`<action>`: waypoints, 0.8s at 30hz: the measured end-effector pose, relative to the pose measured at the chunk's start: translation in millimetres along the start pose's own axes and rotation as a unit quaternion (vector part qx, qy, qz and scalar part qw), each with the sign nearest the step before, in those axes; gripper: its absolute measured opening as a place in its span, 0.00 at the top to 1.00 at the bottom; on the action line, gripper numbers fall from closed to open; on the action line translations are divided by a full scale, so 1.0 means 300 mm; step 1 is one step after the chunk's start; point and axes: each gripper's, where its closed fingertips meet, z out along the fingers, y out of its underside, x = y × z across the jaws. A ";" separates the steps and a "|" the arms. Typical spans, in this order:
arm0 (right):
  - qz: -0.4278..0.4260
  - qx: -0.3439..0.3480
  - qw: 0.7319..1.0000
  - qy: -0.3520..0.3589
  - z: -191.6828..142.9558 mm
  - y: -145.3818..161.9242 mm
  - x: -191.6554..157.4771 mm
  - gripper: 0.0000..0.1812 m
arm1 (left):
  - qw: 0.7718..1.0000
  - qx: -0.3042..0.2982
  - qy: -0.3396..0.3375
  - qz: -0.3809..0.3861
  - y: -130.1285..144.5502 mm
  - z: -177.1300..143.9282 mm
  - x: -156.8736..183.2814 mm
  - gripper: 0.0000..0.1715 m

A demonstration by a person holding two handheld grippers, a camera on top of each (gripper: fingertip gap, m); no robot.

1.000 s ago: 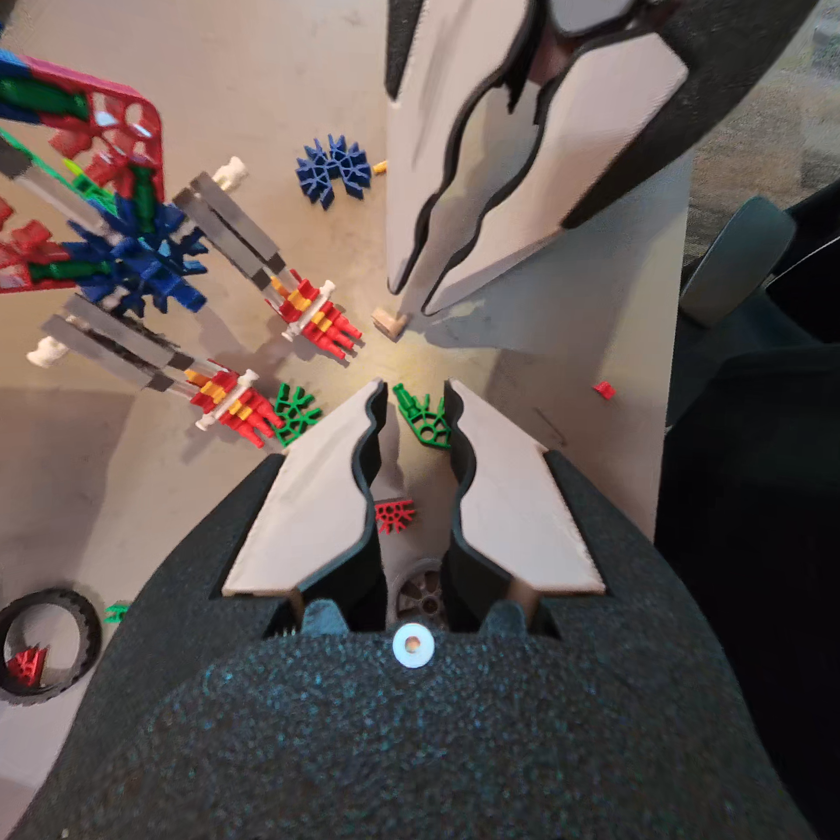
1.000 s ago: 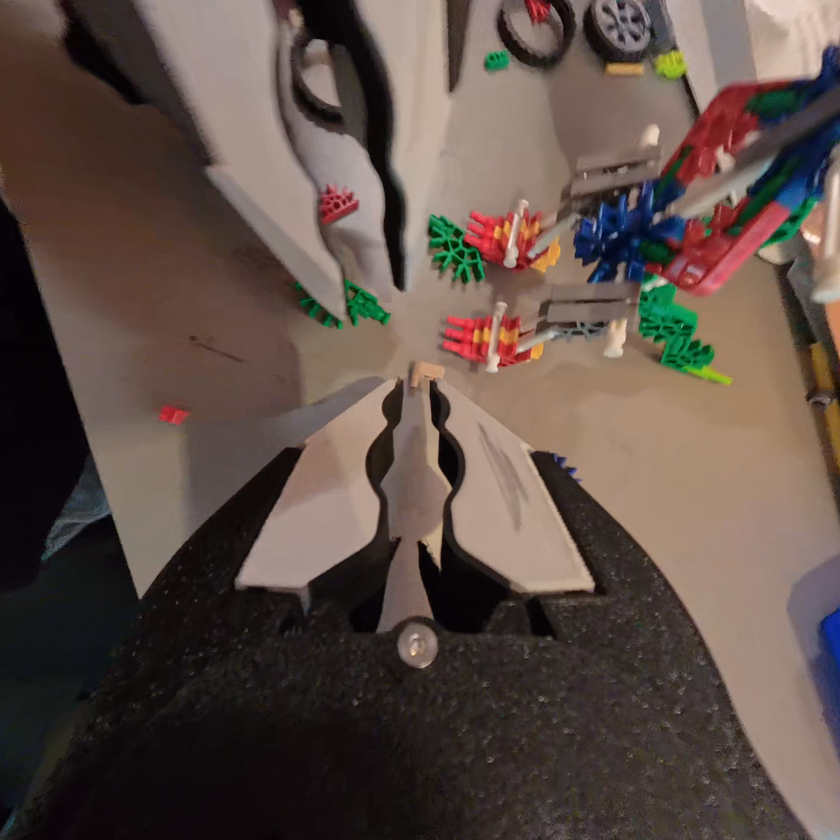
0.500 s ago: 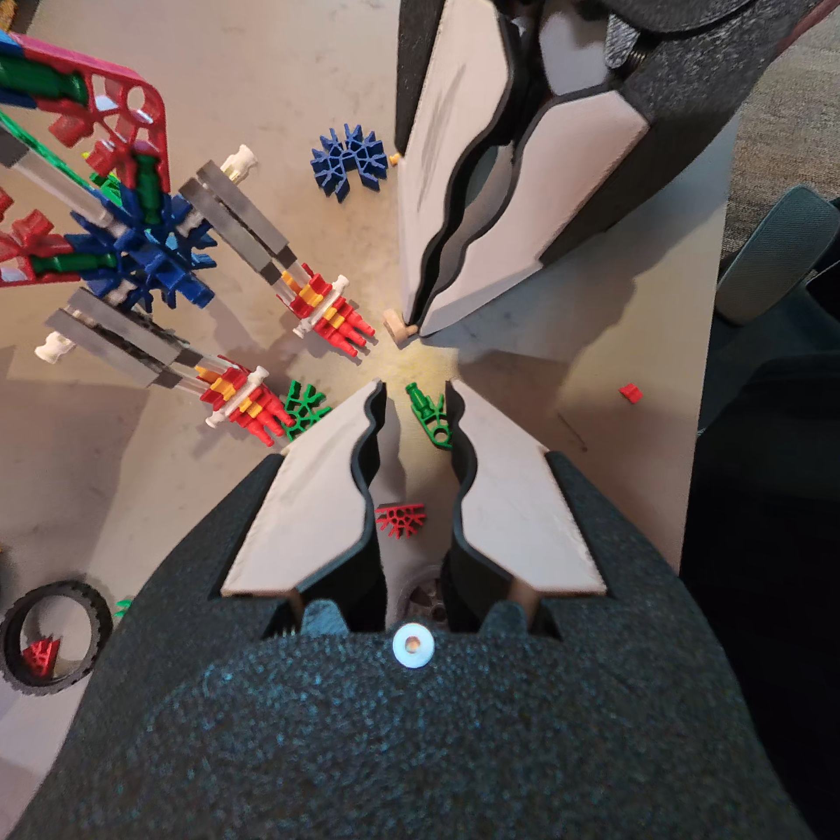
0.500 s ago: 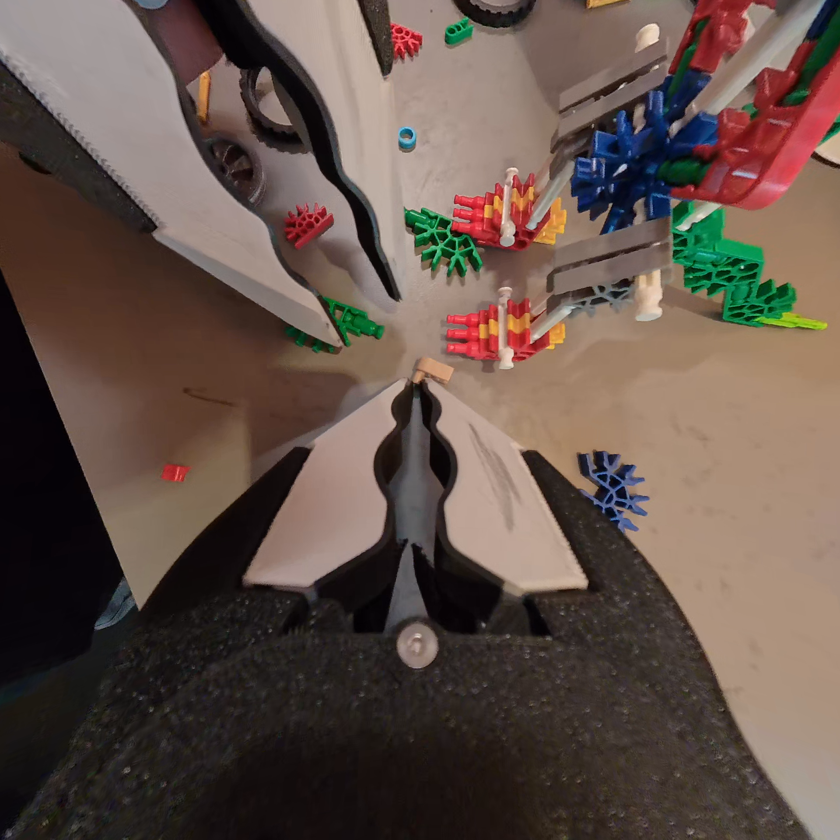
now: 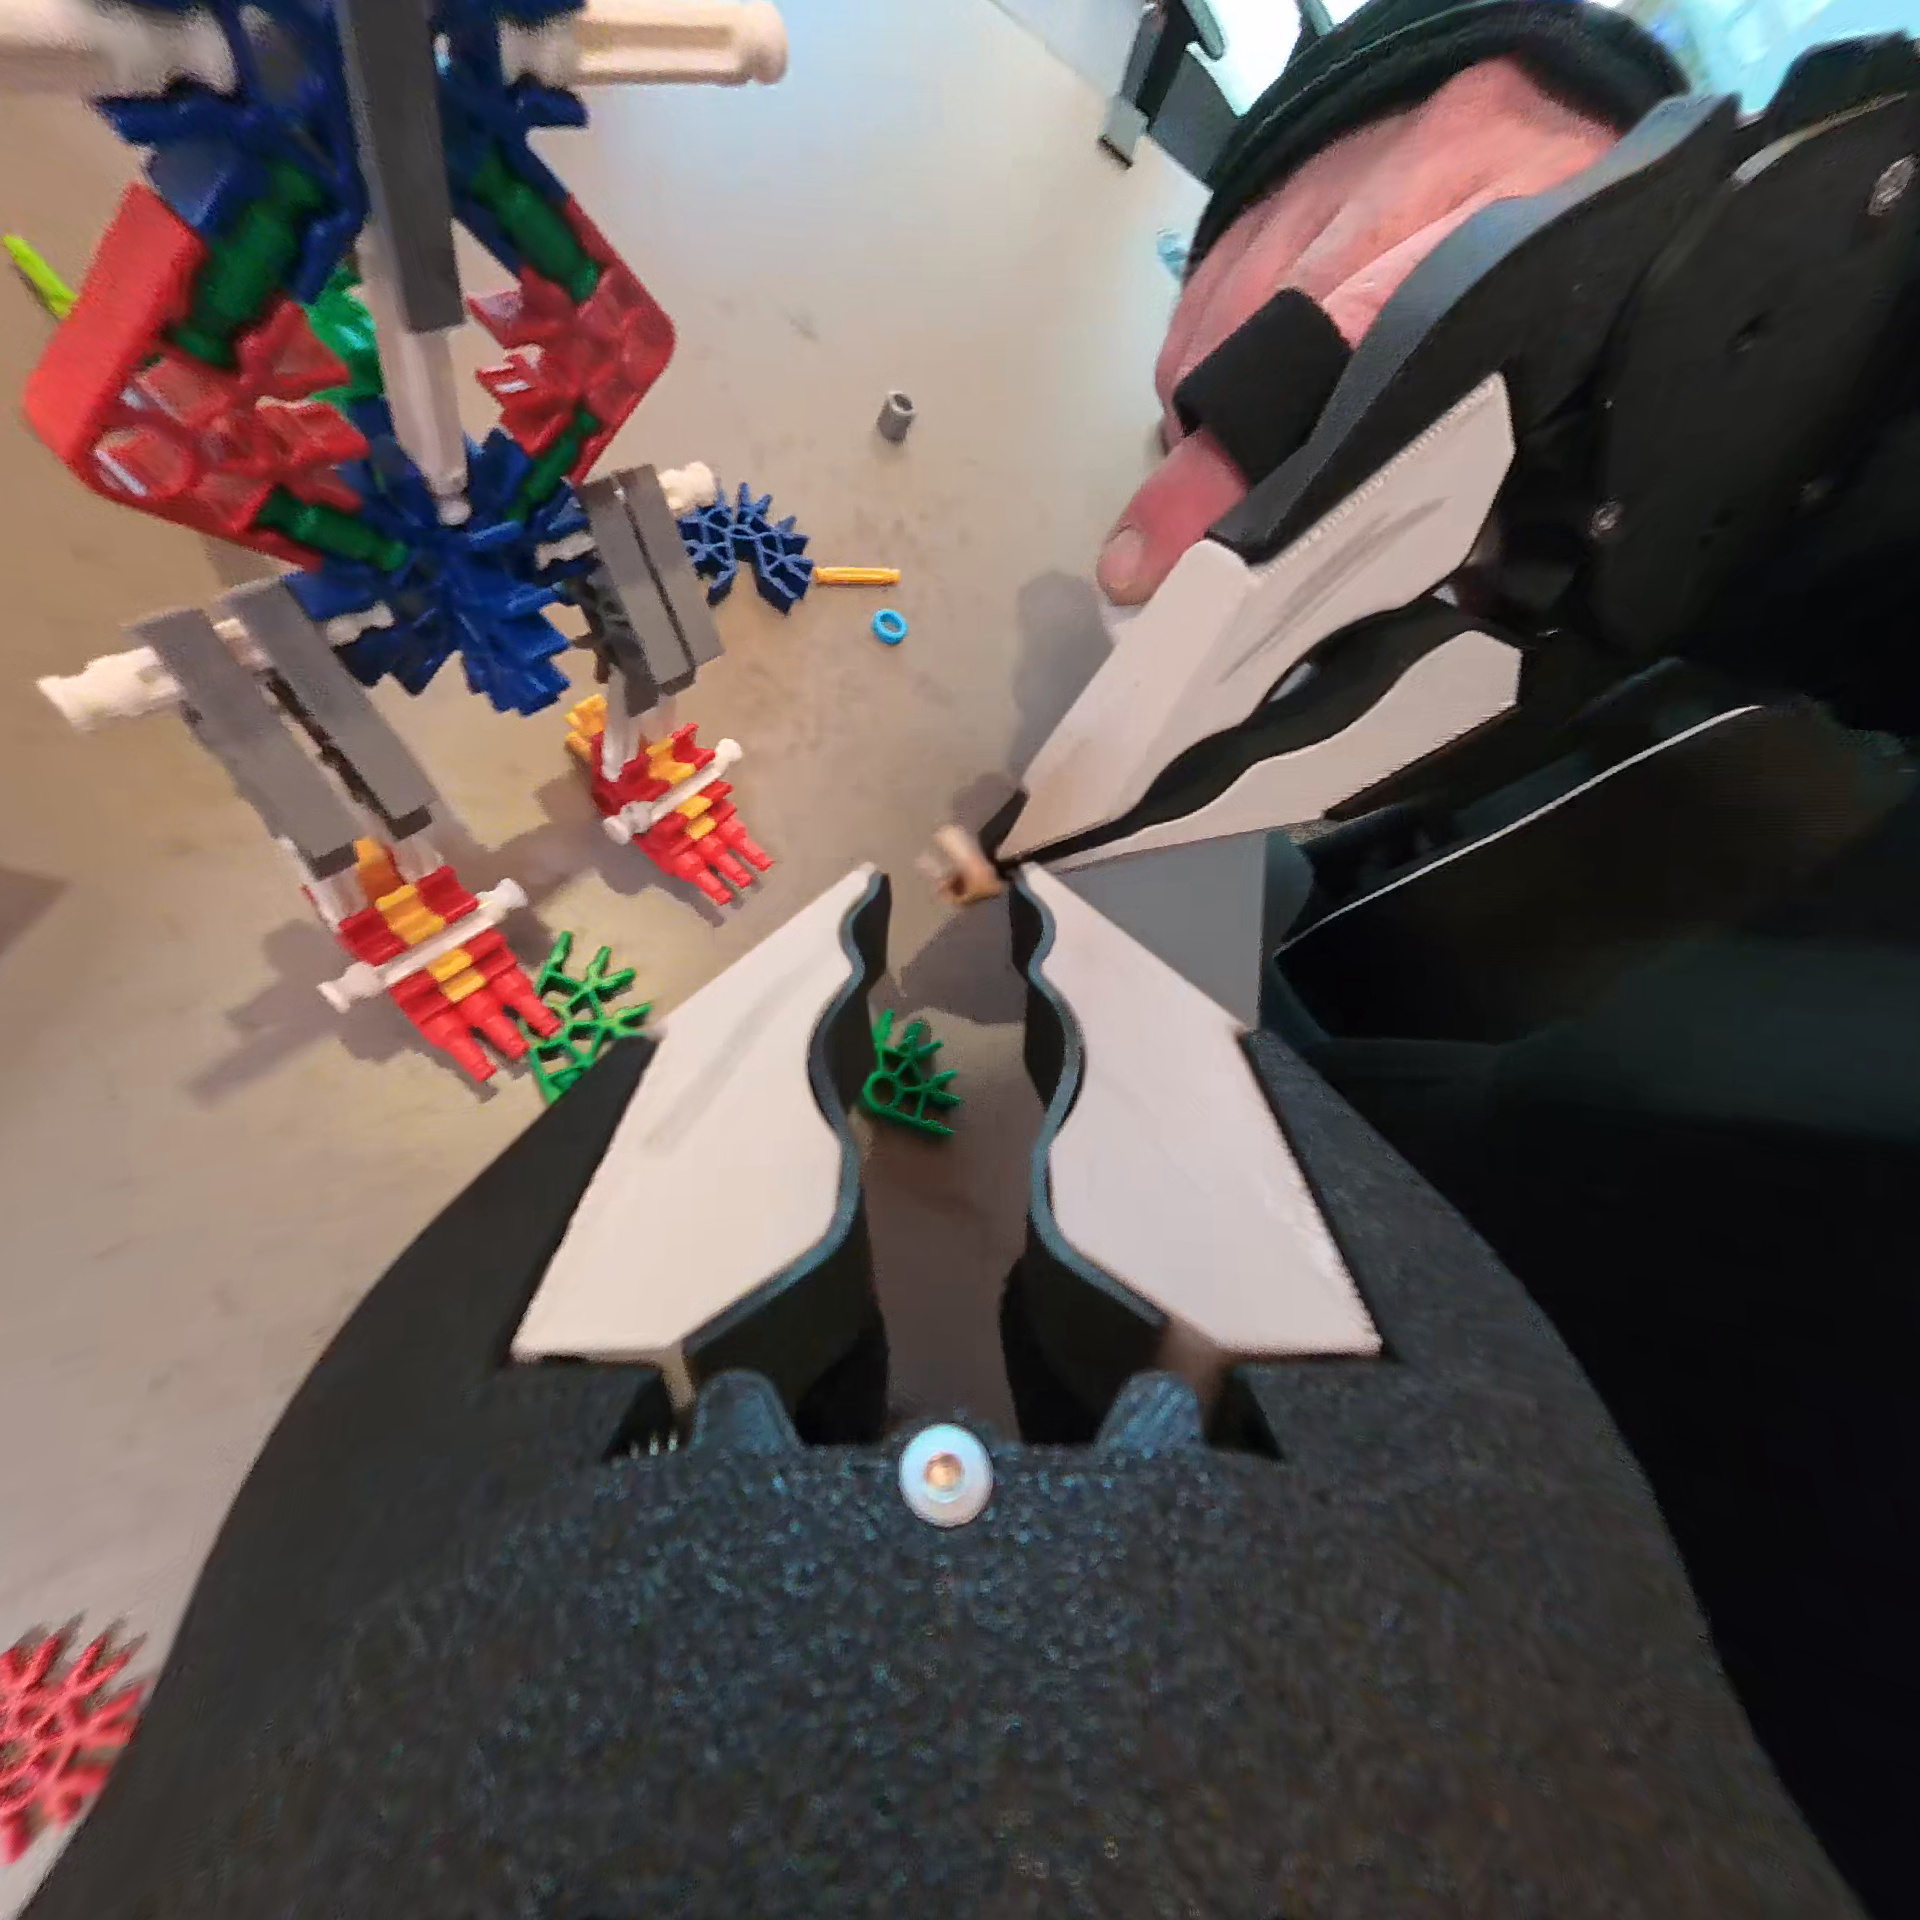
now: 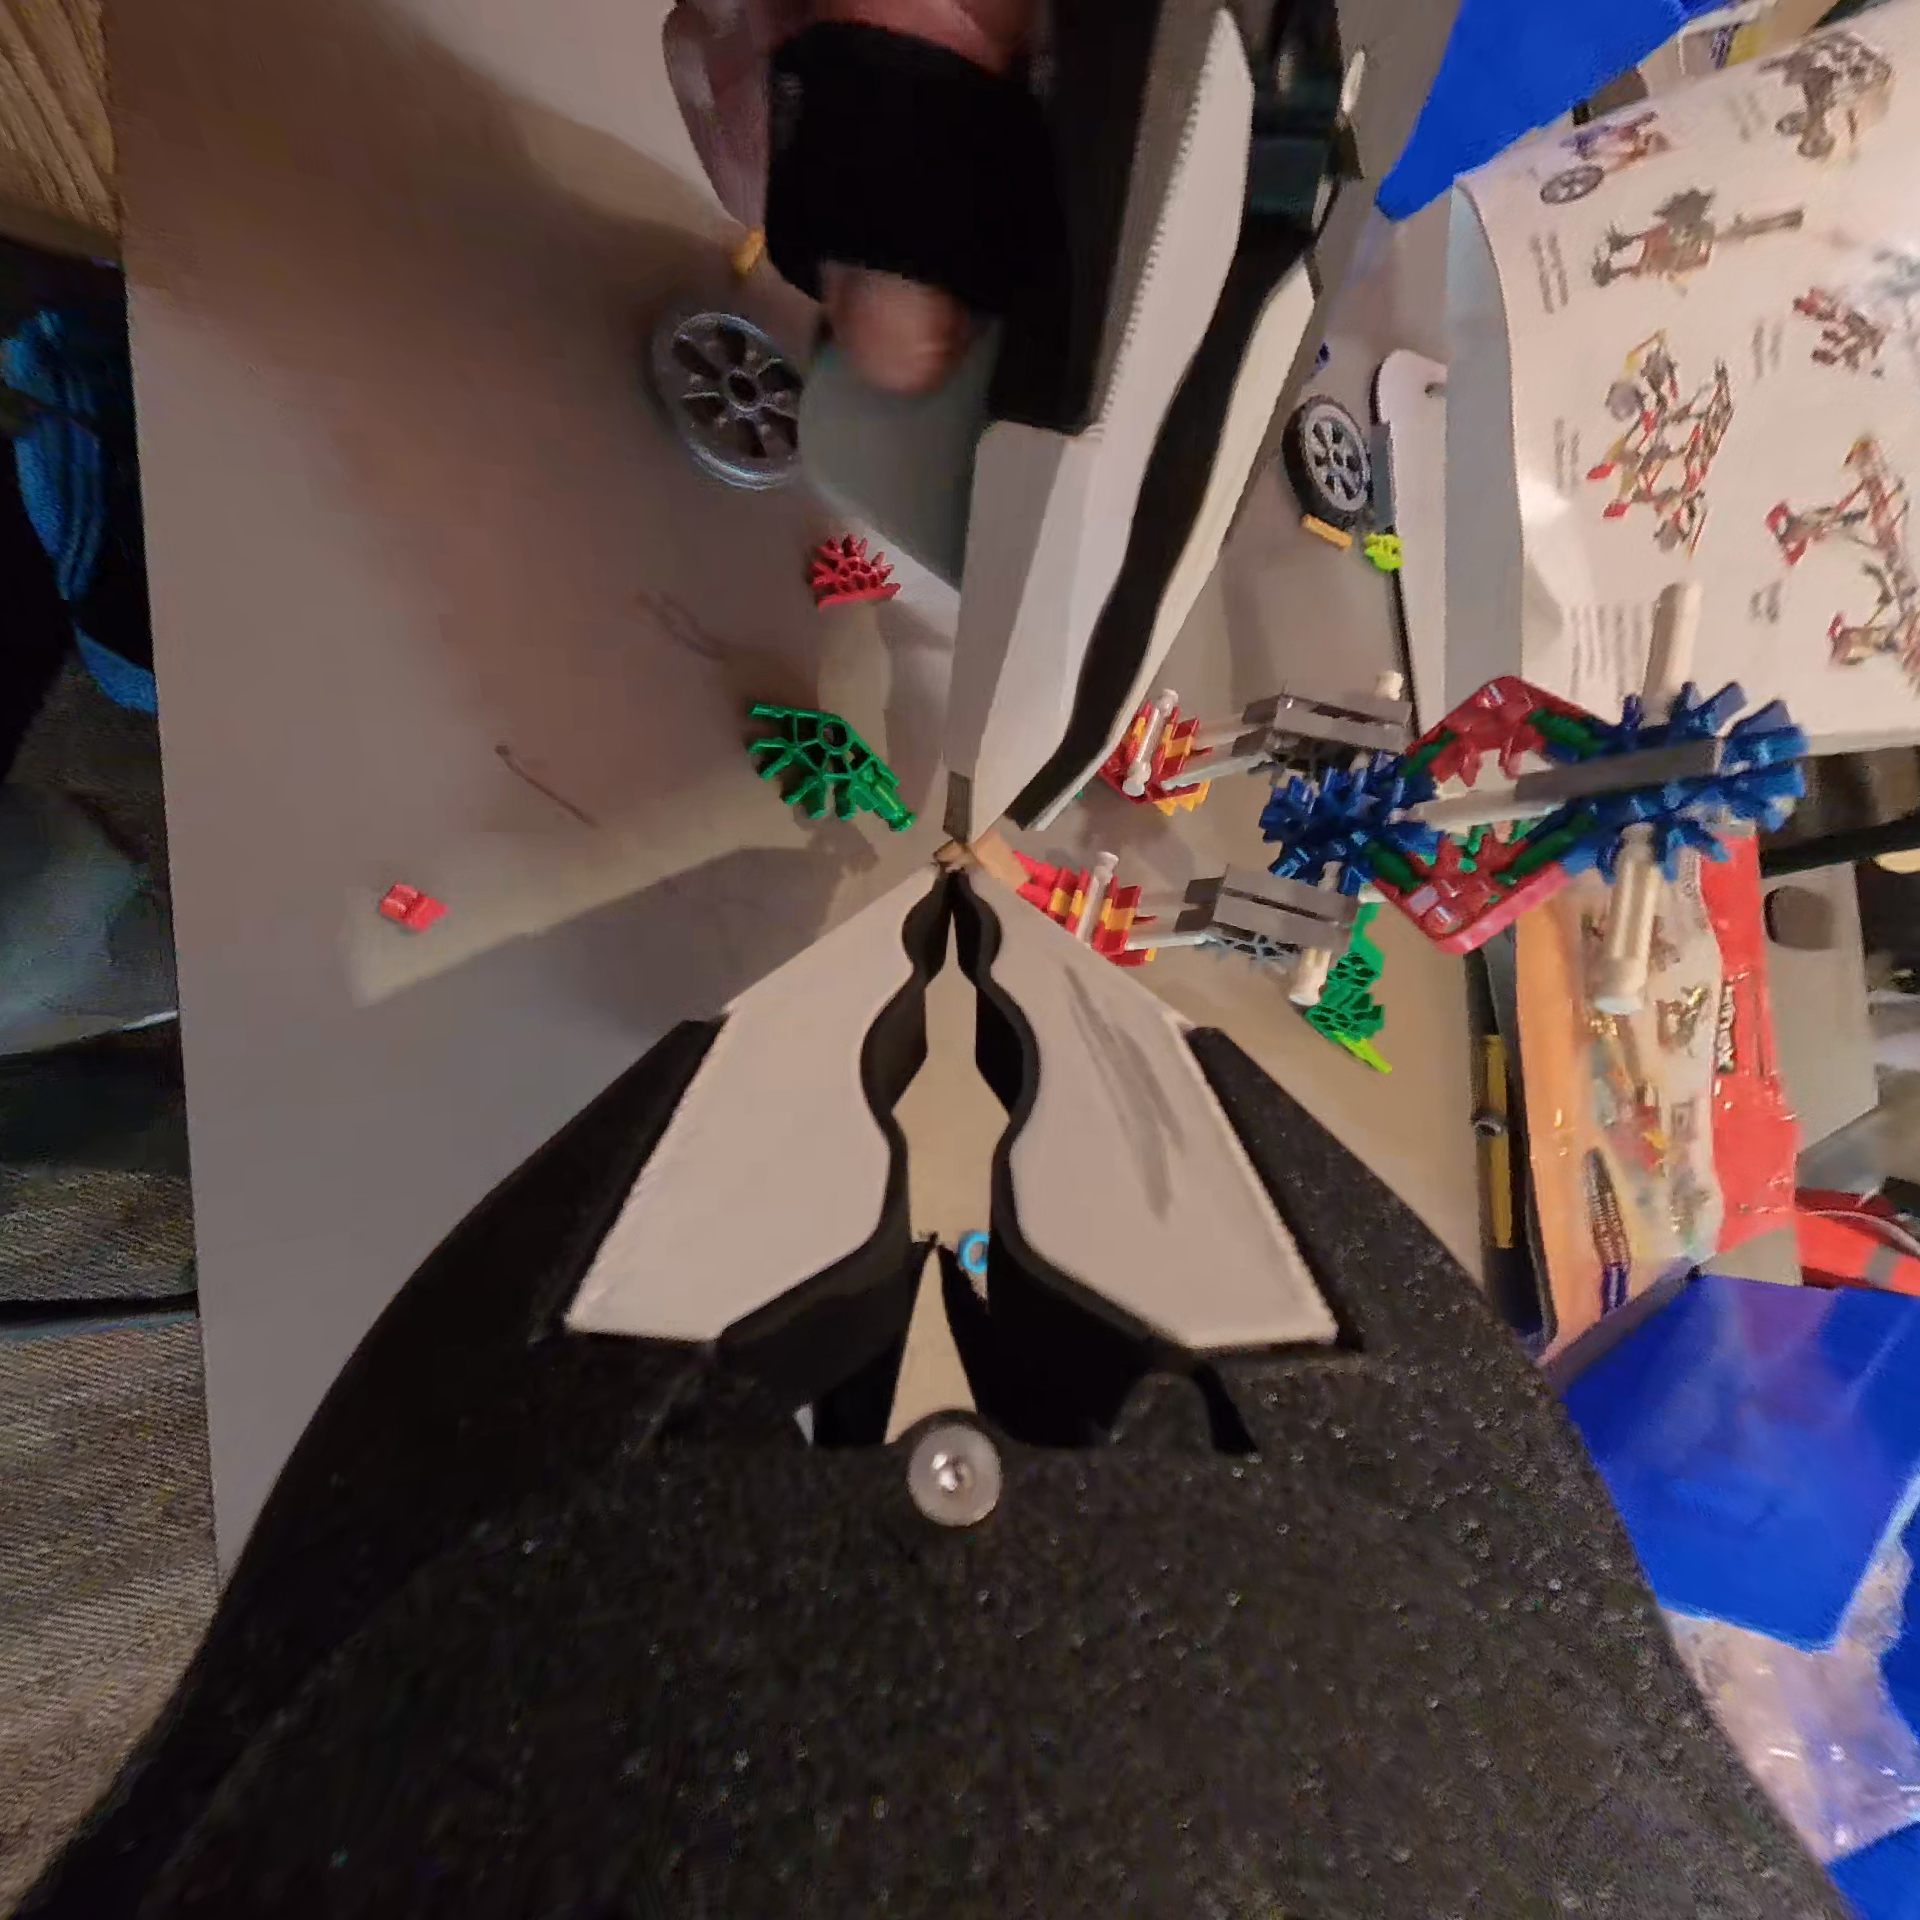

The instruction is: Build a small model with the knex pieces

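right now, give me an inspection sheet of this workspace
surface: beige table, scuffed
job's things: tan spacer, pinched at the right gripper's tips
clutter: blue-red rod-and-connector model; green connector; blue ring; grey wheel hub; red clip
grippers: right gripper shut on spacer; left gripper open, tips beside spacer
cables: nothing seen
surroundings: instruction sheet, blue bin

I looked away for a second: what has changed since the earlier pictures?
The right tool, shut on the tan piece, has lifted it off the table and carried it to the tip of the left tool. The left tool has stayed open, above the green connector. The model and the loose parts lie as before.
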 end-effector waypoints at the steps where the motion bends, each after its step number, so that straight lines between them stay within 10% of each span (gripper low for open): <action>1: -0.007 0.002 1.000 -0.001 -0.004 -0.005 -0.003 1.00 | 1.000 0.001 0.009 -0.003 0.000 0.001 0.008 0.88; 24: 0.272 -0.023 0.958 -0.092 -0.113 0.215 -0.122 0.91 | 0.988 -0.089 -0.082 0.100 0.120 0.012 -0.011 0.87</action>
